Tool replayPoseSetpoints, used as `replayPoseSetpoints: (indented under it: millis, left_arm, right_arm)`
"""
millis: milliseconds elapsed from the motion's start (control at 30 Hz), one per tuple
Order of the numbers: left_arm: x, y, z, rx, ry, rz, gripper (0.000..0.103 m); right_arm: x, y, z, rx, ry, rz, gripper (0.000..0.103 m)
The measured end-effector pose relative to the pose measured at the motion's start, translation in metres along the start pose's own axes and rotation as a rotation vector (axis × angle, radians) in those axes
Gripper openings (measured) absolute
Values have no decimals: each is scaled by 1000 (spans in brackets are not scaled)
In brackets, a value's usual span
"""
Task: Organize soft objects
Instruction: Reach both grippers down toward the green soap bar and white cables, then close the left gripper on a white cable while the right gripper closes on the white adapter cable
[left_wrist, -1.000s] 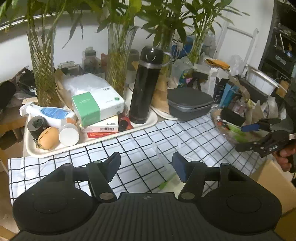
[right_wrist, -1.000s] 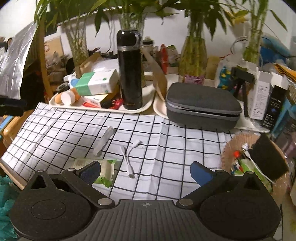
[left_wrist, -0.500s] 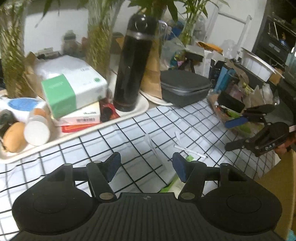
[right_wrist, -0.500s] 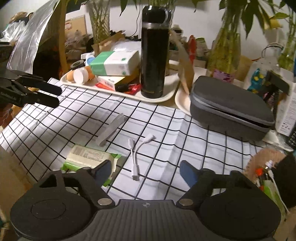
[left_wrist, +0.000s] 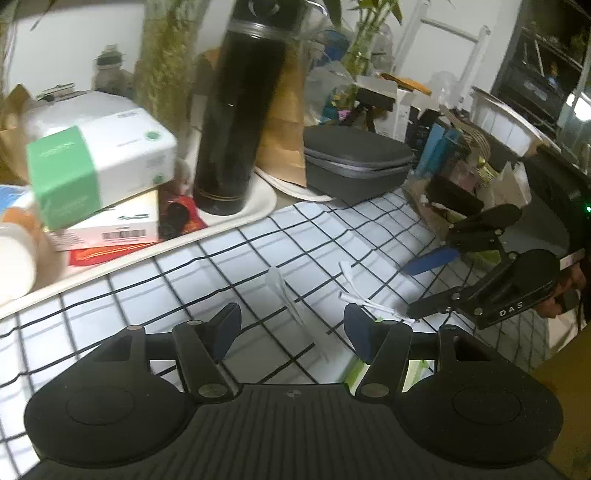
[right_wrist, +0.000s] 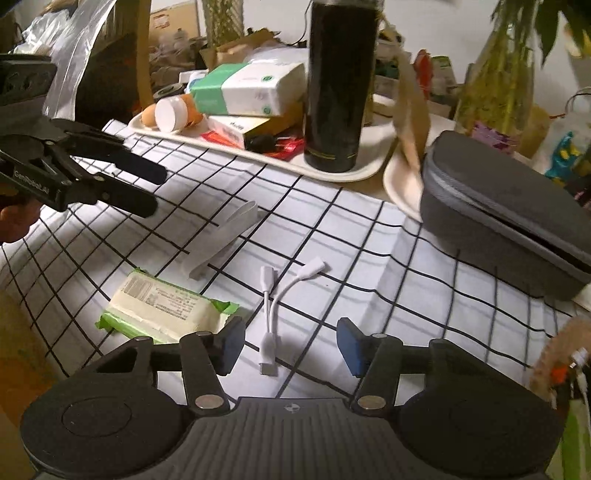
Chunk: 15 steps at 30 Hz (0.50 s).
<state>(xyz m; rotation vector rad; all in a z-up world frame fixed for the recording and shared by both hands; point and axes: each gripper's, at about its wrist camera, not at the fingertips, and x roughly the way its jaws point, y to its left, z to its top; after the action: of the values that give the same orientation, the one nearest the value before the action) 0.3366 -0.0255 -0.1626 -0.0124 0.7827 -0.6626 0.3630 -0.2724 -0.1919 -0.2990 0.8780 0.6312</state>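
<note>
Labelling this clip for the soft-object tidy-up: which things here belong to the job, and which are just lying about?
Job:
wipes pack
white cable
clear strip
left gripper
right gripper, closing, nothing gripped

Lying about:
flask
grey case
tissue box
tray

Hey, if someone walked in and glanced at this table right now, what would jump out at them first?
Probably the tall black flask standing upright on the white tray at the back, towering over the boxes beside it. Next, the black-and-white checked cloth, with a green packet of wipes and a small white adapter cable lying on it. The right hand-held gripper hangs over that cable, its jaws closing but not yet touching it.
</note>
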Motion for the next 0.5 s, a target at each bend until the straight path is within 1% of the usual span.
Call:
replayPoseSetpoints:
  millis: [133,233,400,500]
  left_arm:
    - [15,-1,1,24,12,-10,60]
    - [24,-1,0,46,9,9,60]
    - [35,-2,-1,67,12,8,59]
    - [42,-6,-2,93,28,13,51]
  right_arm:
    - [11,0,0,-18,11,1,51]
    - [16,0,-1,-30,16,8,50]
    - [25,4,2,-55,23,6,47]
    - [29,7,3,-81,27,0,46]
